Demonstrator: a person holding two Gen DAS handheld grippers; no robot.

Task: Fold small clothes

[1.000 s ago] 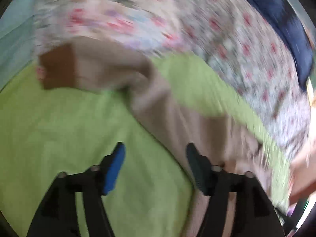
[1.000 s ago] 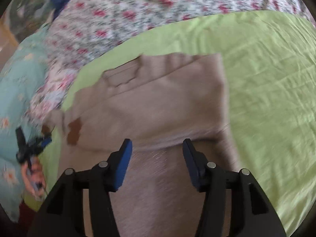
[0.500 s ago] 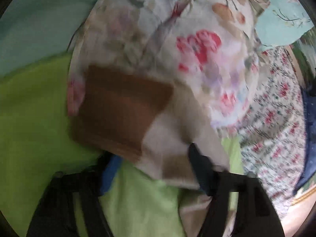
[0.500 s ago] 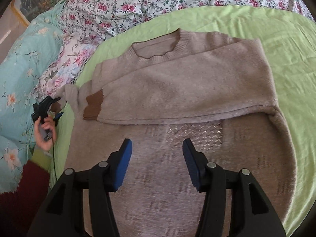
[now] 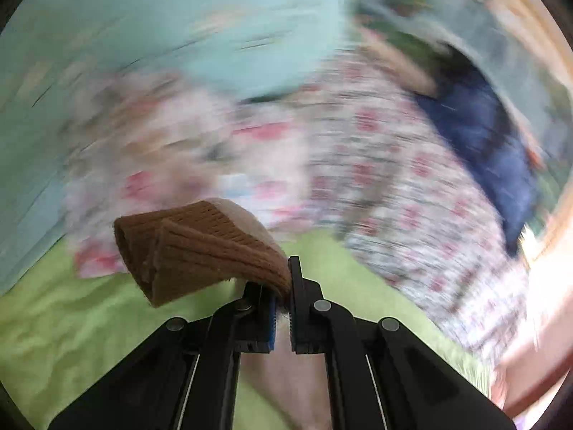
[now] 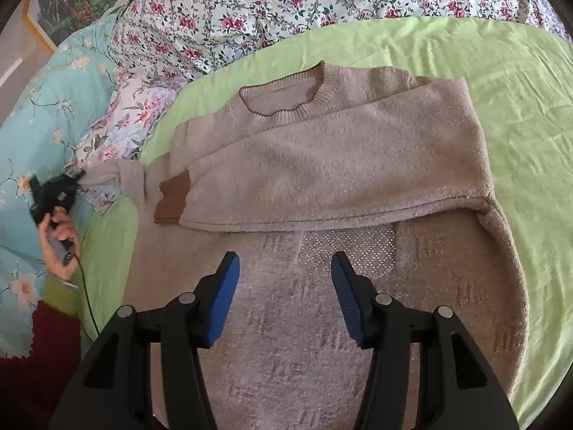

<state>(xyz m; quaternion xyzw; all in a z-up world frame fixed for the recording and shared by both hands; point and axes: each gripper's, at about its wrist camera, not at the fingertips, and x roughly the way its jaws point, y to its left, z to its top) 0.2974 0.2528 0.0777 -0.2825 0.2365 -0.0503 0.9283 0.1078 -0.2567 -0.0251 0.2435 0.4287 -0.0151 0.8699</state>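
Observation:
A beige knit sweater [image 6: 322,186] lies flat on the green sheet [image 6: 519,114], neck away from me. One sleeve is folded across the chest, its brown cuff [image 6: 172,197] at the left. My right gripper [image 6: 284,279] is open and empty above the sweater's lower body. My left gripper [image 5: 283,286] is shut on the other sleeve's brown cuff [image 5: 200,247] and holds it off the sheet. In the right wrist view the left gripper [image 6: 53,190] is at the far left, with the sleeve [image 6: 125,179] stretched toward it.
A floral quilt [image 6: 286,3] lies beyond the sweater. A teal floral cover [image 6: 35,107] lies at the left. A dark blue item [image 5: 494,143] sits at the back right of the blurred left wrist view. A framed picture [image 6: 71,3] stands at the upper left.
My left gripper has closed on the brown cuff and lifted it, swinging fast. My right gripper has stayed open and pulled back, so more of the sweater shows.

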